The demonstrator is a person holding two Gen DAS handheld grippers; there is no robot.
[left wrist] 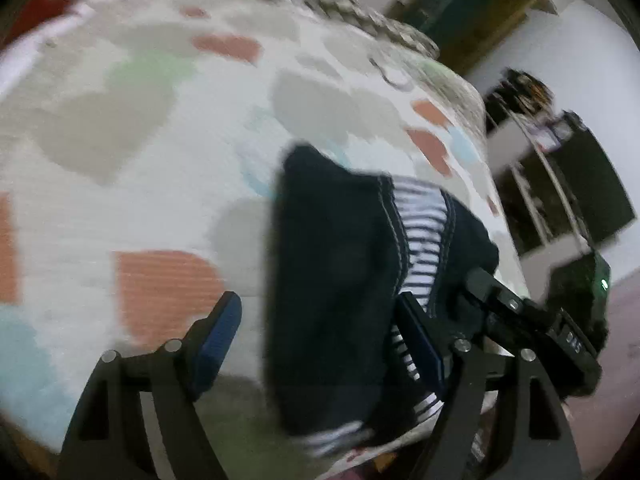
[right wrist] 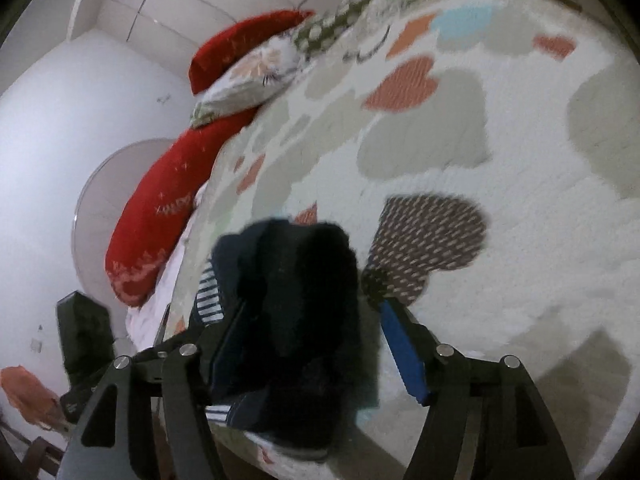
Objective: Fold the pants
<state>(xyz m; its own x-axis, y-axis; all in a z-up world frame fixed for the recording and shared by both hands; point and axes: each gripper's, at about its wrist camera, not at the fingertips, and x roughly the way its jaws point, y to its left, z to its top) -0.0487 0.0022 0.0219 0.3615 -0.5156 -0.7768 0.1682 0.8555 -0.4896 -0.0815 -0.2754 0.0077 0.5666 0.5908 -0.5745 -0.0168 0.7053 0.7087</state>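
Note:
Dark navy pants [left wrist: 336, 280] with a white-and-navy striped lining lie bunched on a bed with a heart-pattern cover [left wrist: 160, 140]. In the left wrist view my left gripper [left wrist: 316, 336] is open, its jaws wide apart on either side of the pants. The right gripper's body [left wrist: 532, 320] shows just right of the cloth. In the right wrist view the pants [right wrist: 304, 312] sit between the open jaws of my right gripper [right wrist: 308, 340]. The left gripper's body [right wrist: 84, 336] shows at lower left. Both views are motion-blurred.
Red pillows [right wrist: 160, 220] and a floral pillow [right wrist: 256, 76] lie at the head of the bed. The bed edge runs close beside the pants. A dark shelf unit [left wrist: 568, 184] stands against the white wall beyond the bed.

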